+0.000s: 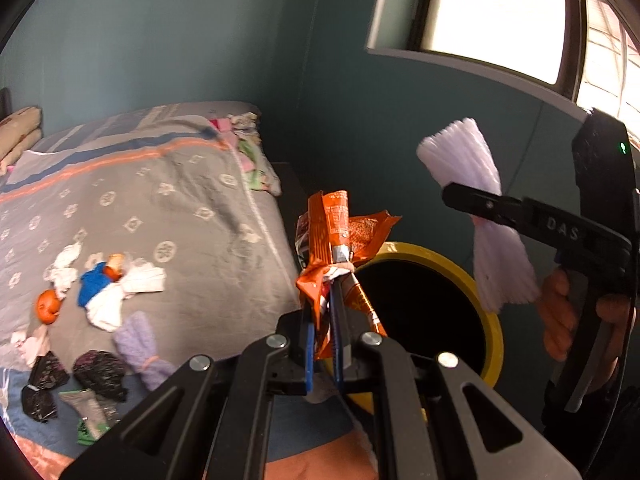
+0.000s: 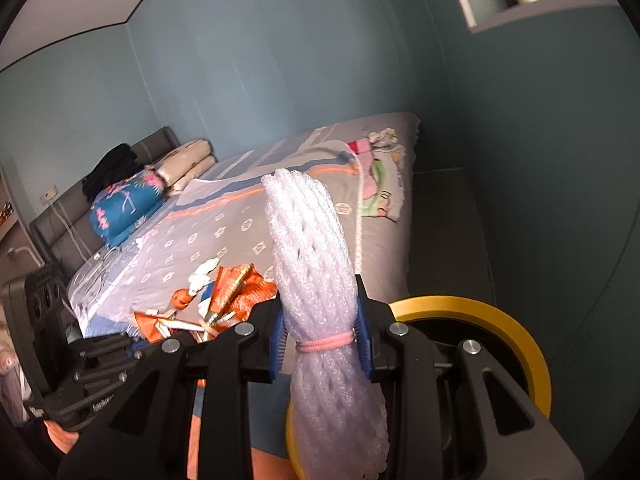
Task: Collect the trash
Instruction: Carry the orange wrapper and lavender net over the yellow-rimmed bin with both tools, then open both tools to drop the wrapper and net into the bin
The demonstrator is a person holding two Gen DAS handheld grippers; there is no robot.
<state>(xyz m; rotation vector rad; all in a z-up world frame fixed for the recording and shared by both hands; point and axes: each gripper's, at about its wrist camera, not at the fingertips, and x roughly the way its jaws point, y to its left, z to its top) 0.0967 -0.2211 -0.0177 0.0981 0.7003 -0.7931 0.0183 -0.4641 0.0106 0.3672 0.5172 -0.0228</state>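
My left gripper (image 1: 324,292) is shut on a crumpled orange snack wrapper (image 1: 340,236), held just left of the mouth of a yellow-rimmed bin (image 1: 490,320). My right gripper (image 2: 320,312) is shut on a white foam net bundle (image 2: 308,232) tied with a pink band, with the bin's yellow rim (image 2: 520,344) low on its right. From the left wrist the same foam bundle (image 1: 464,156) and right gripper (image 1: 472,200) hang above the bin's far right side. More trash lies on the bed: orange peels (image 1: 47,308), white tissues (image 1: 64,268), a blue scrap (image 1: 94,286), black wrappers (image 1: 100,374).
The bed (image 1: 172,208) with a grey patterned cover fills the left; folded bedding and pillows (image 2: 128,200) lie at its head. A teal wall (image 1: 200,32) and a bright window (image 1: 492,12) stand behind. A dark bench (image 2: 444,232) sits between bed and wall. A hand (image 1: 560,320) holds the right gripper.
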